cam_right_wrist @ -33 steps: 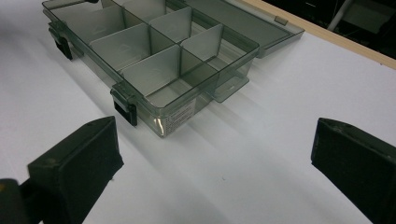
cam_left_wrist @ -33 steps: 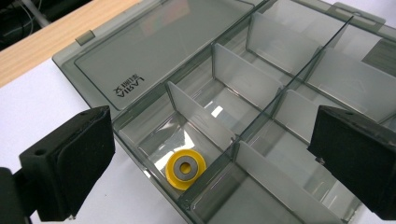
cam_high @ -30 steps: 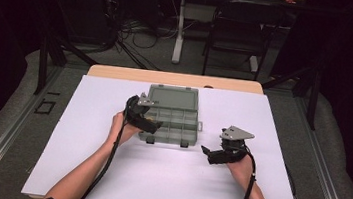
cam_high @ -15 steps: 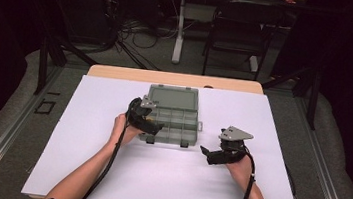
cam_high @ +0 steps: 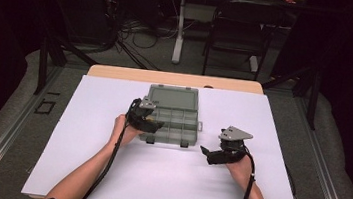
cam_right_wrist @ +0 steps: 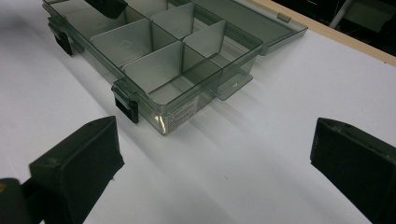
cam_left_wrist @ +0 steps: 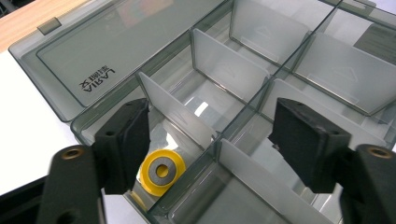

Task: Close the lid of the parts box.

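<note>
A smoky clear compartment box (cam_high: 187, 143) lies open on the white table, its lid (cam_high: 172, 98) folded back. A yellow ring (cam_left_wrist: 162, 171) with a grey centre lies flat in the front-left compartment. My left gripper (cam_high: 154, 124) hangs over that corner of the box. Its jaws have just been closing, and they still stand apart (cam_left_wrist: 210, 140) above the dividers with nothing pressed between them. The ring lies below and beside the left jaw. My right gripper (cam_high: 206, 153) rests to the right of the box, open (cam_right_wrist: 210, 144) and pointing at the box's near corner (cam_right_wrist: 182, 109).
Black latches (cam_right_wrist: 125, 106) stick out from the box's front wall. The white table cover (cam_high: 170, 179) stretches wide in front of the box. A wooden table edge (cam_high: 177, 78) runs behind the lid. A chair (cam_high: 235, 30) and cables stand on the floor beyond.
The left gripper's jaws look a little narrower over the box corner. Both hands keep their places.
</note>
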`<state>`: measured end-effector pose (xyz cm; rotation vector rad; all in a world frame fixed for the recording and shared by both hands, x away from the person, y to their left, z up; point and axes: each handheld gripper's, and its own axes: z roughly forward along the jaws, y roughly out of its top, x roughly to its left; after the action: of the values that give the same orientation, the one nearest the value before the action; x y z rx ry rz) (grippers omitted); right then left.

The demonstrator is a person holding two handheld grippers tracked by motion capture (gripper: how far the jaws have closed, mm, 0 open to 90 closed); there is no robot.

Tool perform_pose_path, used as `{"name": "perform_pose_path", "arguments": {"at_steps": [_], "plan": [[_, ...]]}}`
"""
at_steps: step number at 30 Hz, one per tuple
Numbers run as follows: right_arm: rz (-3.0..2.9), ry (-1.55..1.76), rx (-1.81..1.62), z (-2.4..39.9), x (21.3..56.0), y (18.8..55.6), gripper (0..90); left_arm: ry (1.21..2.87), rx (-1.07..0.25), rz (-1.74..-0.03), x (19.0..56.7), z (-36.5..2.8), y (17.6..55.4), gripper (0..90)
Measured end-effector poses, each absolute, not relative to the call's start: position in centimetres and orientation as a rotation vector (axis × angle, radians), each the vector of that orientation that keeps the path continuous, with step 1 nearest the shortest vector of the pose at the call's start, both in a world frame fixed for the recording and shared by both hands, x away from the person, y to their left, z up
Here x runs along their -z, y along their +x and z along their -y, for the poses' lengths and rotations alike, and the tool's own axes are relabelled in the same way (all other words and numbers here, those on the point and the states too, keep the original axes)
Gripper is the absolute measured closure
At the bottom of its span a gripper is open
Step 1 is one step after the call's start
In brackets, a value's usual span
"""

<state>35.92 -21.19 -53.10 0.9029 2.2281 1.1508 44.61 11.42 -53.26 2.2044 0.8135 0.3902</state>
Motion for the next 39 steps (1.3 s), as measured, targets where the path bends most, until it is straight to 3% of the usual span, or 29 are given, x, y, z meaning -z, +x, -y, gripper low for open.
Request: {"name": "perform_pose_path", "arguments": {"at_steps": [16, 39], "plan": [[-2.229, 0.894, -1.153, 21.03, 53.07, 36.02, 1.0, 2.210, -0.361, -0.814, 53.97, -11.36, 44.62, 50.2], [-2.218, 0.905, -1.156, 21.14, 52.98, 36.40, 1.6, 2.187, -0.395, -0.884, 54.06, -10.95, 43.97, 56.5]]}}
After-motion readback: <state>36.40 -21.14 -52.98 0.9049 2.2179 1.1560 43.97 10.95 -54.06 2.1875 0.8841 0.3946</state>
